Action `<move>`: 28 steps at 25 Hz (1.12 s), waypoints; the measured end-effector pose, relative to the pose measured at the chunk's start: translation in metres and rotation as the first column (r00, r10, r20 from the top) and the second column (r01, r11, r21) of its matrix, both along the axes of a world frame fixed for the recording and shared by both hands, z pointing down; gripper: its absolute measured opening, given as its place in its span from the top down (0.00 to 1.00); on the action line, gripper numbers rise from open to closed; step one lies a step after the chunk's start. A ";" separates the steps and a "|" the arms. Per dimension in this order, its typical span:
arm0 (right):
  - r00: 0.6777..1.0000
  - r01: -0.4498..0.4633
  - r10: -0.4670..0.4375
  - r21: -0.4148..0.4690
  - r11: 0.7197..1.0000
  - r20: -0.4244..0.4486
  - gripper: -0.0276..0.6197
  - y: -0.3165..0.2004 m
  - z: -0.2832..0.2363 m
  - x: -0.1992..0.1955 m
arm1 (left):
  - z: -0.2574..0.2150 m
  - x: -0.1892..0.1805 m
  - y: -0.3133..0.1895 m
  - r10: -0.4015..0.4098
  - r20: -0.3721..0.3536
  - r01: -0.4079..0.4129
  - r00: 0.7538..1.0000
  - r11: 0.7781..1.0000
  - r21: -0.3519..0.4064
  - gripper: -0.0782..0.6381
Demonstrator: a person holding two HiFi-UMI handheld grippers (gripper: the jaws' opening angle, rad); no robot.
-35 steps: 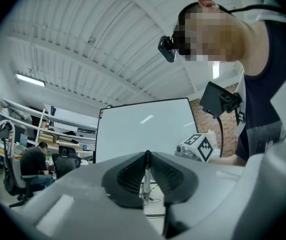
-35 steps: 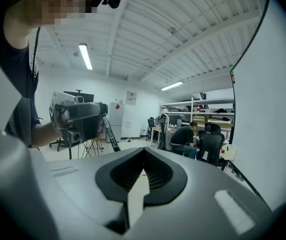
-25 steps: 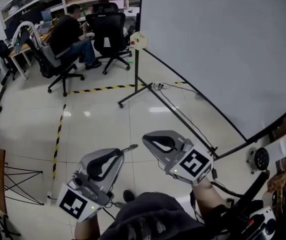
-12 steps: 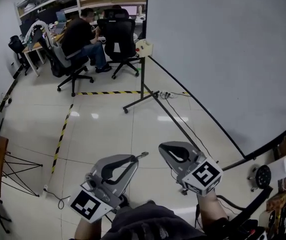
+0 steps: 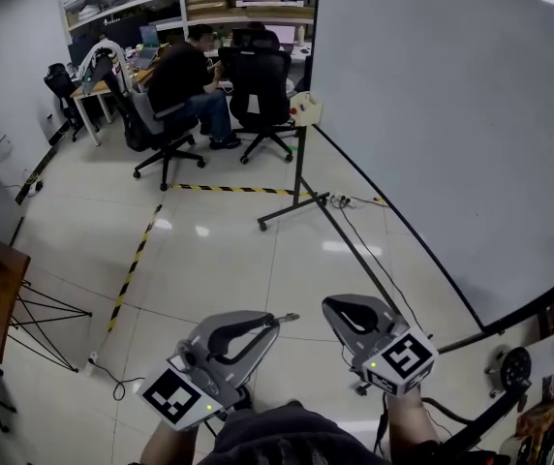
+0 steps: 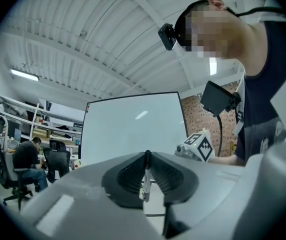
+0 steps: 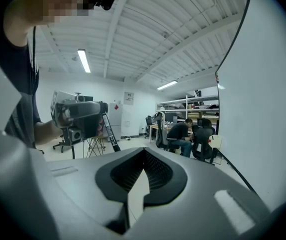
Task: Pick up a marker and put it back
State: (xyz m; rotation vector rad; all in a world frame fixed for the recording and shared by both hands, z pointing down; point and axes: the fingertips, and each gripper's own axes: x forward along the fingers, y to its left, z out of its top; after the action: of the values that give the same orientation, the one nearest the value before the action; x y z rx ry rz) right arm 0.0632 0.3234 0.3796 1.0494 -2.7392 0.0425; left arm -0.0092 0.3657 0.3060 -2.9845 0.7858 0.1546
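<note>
My left gripper [image 5: 275,320] is shut on a thin marker [image 5: 283,317] that pokes out past its tips toward the floor ahead. In the left gripper view the marker [image 6: 145,183] stands pinched between the ribbed pads of that gripper [image 6: 147,155]. My right gripper [image 5: 334,304] is held beside it, a little to the right, shut with nothing in it; its tips meet in the right gripper view [image 7: 144,150]. That view also shows the left gripper [image 7: 78,116] with the dark marker [image 7: 109,132] slanting down from it. Both are held low in front of my body.
A large whiteboard [image 5: 451,114] fills the right side. A metal stand [image 5: 299,177] with a small box on top rises in front of it, cables running along the floor. A seated person [image 5: 192,74] and office chairs are at desks far back. Yellow-black tape [image 5: 137,260] crosses the tiles; a tripod [image 5: 45,320] stands left.
The head view has swung so the room slid right and down, and both grippers now sit lower in the picture. The marker stays held in the left gripper.
</note>
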 end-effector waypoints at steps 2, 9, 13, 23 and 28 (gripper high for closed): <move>1.000 0.001 -0.001 -0.008 1.000 0.000 0.96 0.001 0.002 -0.003 | 0.000 -0.003 -0.001 -0.002 -0.001 0.002 1.000 1.000 -0.005 0.84; 1.000 0.009 -0.010 -0.035 0.999 -0.006 0.96 0.005 0.013 -0.014 | 0.008 -0.013 0.001 -0.008 0.013 0.009 1.000 1.000 -0.021 0.84; 1.000 -0.002 0.001 -0.046 0.999 -0.010 0.96 0.009 0.020 -0.013 | 0.012 -0.016 0.001 -0.018 0.023 0.019 1.000 0.999 -0.027 0.84; 0.999 -0.034 0.036 -0.061 0.998 0.038 0.96 0.025 0.033 0.011 | 0.015 0.006 0.010 -0.010 0.060 0.012 0.998 1.000 -0.024 0.84; 0.997 -0.052 0.055 -0.057 0.997 0.054 0.96 0.029 0.032 0.034 | 0.012 0.026 0.016 -0.009 0.075 0.010 0.997 1.000 -0.011 0.84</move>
State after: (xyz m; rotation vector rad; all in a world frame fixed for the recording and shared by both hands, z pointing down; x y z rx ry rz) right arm 0.0971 0.3526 0.4118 1.1223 -2.7414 0.1567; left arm 0.0167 0.3814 0.3179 -2.9764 0.7954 0.0374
